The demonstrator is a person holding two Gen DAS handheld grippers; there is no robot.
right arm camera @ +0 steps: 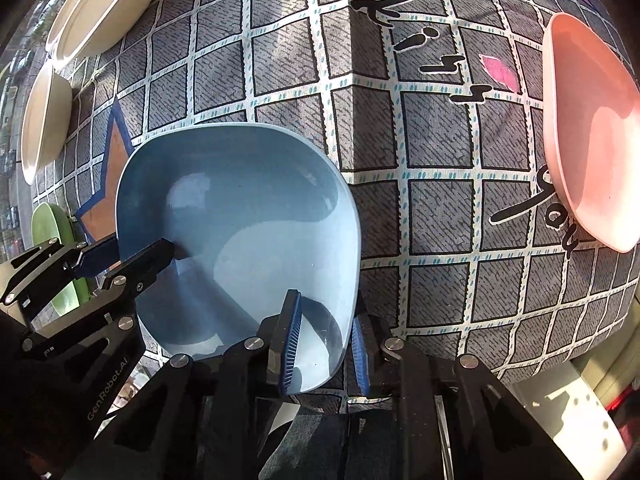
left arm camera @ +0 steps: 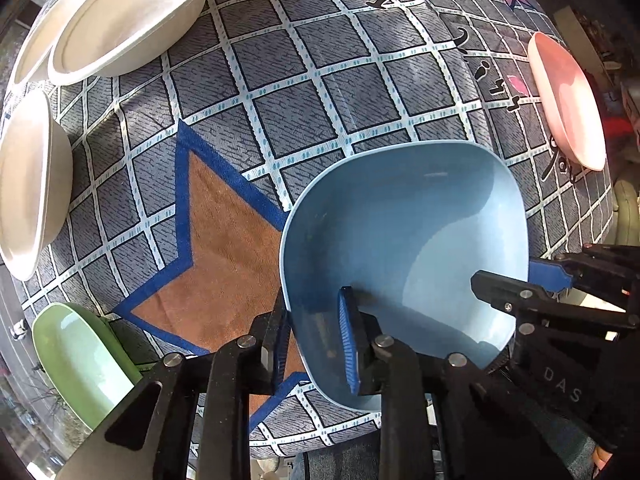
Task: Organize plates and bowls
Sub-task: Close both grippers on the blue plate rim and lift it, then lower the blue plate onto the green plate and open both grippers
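Blue bowl (left arm camera: 404,248) clamped by both claws, left (left arm camera: 316,344), right (right arm camera: 326,350), three white bowls (left arm camera: 132,20), one green plate (left arm camera: 80,360), one pink plate (left arm camera: 568,100)

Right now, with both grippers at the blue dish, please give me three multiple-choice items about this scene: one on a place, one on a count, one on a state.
1. Where does the pink plate lie relative to the blue dish in the right wrist view?
A. To its right
B. Inside it
C. Under it

2. How many white bowls show in the left wrist view?
A. One
B. Three
C. Six

3. How do the left gripper and the right gripper stand?
A. Both wide open, away from the dish
B. Only the left one grips
C. Each is closed on the dish's rim

Answers: 1 A, the pink plate lies apart at the right edge of the cloth. 2 B, two overlap at top left and one lies below them. 3 C, each has one finger inside and one outside the wall.
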